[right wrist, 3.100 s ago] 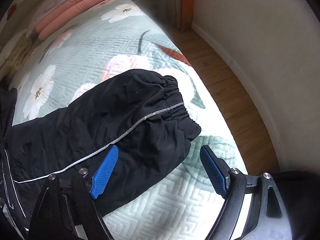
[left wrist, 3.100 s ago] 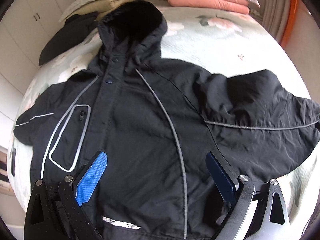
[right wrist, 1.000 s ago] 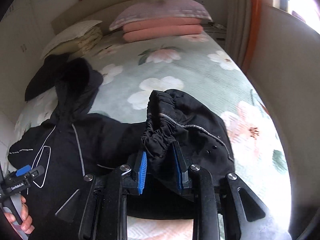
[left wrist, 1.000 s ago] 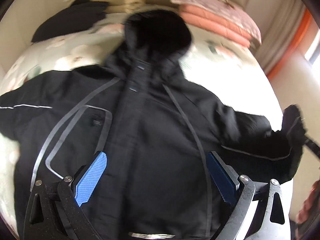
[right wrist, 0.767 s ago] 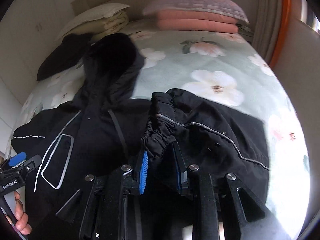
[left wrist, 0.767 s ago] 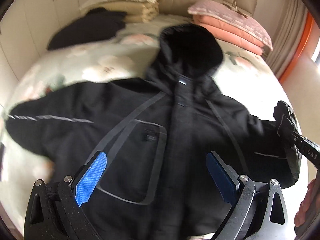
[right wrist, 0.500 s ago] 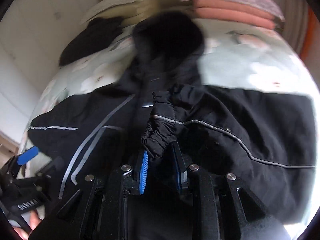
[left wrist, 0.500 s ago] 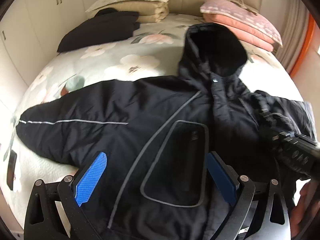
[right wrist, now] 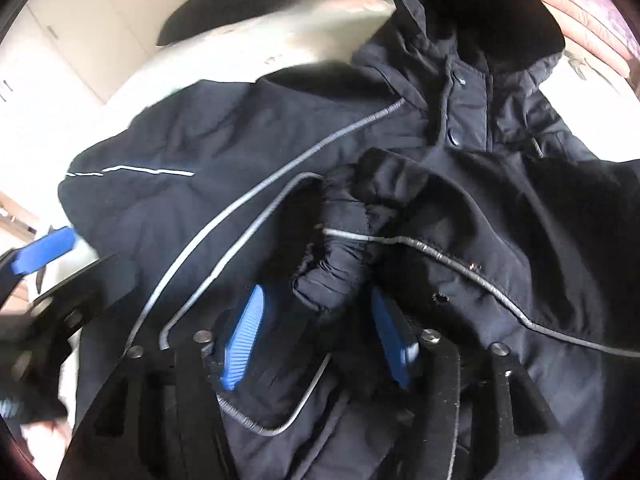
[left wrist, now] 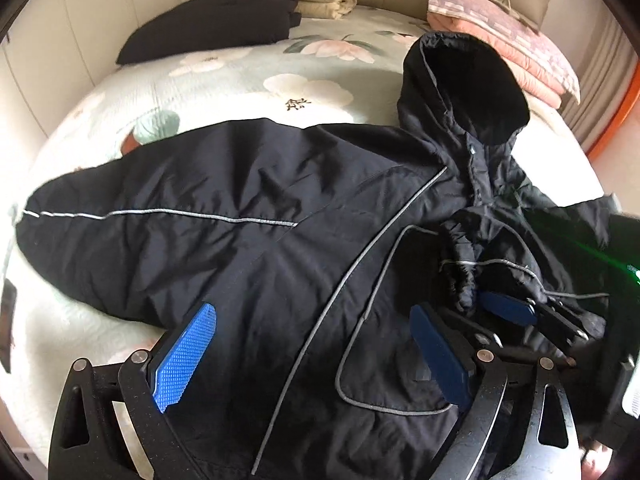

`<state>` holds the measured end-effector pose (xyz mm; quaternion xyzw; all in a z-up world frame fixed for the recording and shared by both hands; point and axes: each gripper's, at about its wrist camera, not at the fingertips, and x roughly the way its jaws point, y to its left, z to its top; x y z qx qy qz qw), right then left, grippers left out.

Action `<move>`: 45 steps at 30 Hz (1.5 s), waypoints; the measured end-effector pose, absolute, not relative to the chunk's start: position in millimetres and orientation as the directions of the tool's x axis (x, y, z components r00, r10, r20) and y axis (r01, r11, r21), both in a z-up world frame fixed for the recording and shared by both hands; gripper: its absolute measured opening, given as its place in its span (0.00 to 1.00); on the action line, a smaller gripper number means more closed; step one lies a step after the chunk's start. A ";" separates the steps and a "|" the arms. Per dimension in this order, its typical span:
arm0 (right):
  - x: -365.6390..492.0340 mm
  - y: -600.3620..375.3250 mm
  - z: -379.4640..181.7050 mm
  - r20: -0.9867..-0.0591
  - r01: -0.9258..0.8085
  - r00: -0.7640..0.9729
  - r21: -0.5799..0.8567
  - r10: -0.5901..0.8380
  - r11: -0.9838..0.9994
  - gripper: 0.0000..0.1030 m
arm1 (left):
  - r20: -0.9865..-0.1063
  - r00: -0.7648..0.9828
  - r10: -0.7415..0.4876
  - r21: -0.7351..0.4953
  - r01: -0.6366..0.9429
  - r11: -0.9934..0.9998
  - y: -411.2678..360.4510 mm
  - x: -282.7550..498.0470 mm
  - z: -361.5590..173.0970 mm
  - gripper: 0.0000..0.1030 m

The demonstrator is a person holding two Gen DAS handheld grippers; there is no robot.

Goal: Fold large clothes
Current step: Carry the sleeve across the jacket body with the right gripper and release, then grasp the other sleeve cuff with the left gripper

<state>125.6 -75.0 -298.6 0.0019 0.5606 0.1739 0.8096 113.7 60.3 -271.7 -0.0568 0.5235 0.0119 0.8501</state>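
So the bed (left wrist: 208, 80) takes up most of both views, floral quilt, with the black hooded jacket (left wrist: 248, 248) spread front-up across it, hood (left wrist: 472, 80) pointing toward the stacked pillows (left wrist: 508, 36). One sleeve (left wrist: 132, 216) lies stretched out flat toward the left of the left wrist view. The other sleeve is folded in across the chest, its elastic cuff (right wrist: 336, 264) sitting bunched just by the outlined chest pocket (left wrist: 400, 320).

The right hand-held gripper (right wrist: 320, 332) has just been opening: its blue pads stand apart on either side of the cuff, and as far as I can tell they no longer press on it. The left hand-held gripper (left wrist: 316, 360) hovers over the jacket's lower front with its jaws wide apart, nothing between them.

What I'd worry about from here:
- That cuff is puffy and scrunched up, not lying flat. The padded fabric looks springy, so the sleeve could creep back out or slump sideways once it's left alone.
- If the right pads snag the elastic as they pull away, they could drag the sleeve off the chest and undo the fold.
- The slick shell fabric might slide on the quilt when the other sleeve gets pulled in, skewing the whole jacket.
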 end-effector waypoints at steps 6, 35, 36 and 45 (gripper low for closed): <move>89.5 -127.5 -246.3 -0.899 -0.292 0.360 0.146 0.250 0.945 0.58 | -0.878 0.447 -0.169 -0.188 0.002 0.982 38.7 130.1 -261.4 0.95; 124.4 -310.9 -280.4 -0.931 0.075 0.360 0.089 0.057 0.993 0.62 | -0.831 0.373 -0.413 -0.390 0.139 0.910 -19.1 174.5 -274.4 0.17; 123.9 -307.4 -276.4 -0.932 0.062 0.356 0.103 0.074 0.993 0.62 | -0.834 0.389 -0.392 -0.369 0.137 0.919 -9.9 174.7 -266.4 0.17; 120.5 -277.3 -278.2 -0.903 0.098 0.328 0.327 0.279 0.940 0.63 | -0.898 0.407 -0.165 -0.186 -0.013 0.982 95.8 183.6 -285.9 0.18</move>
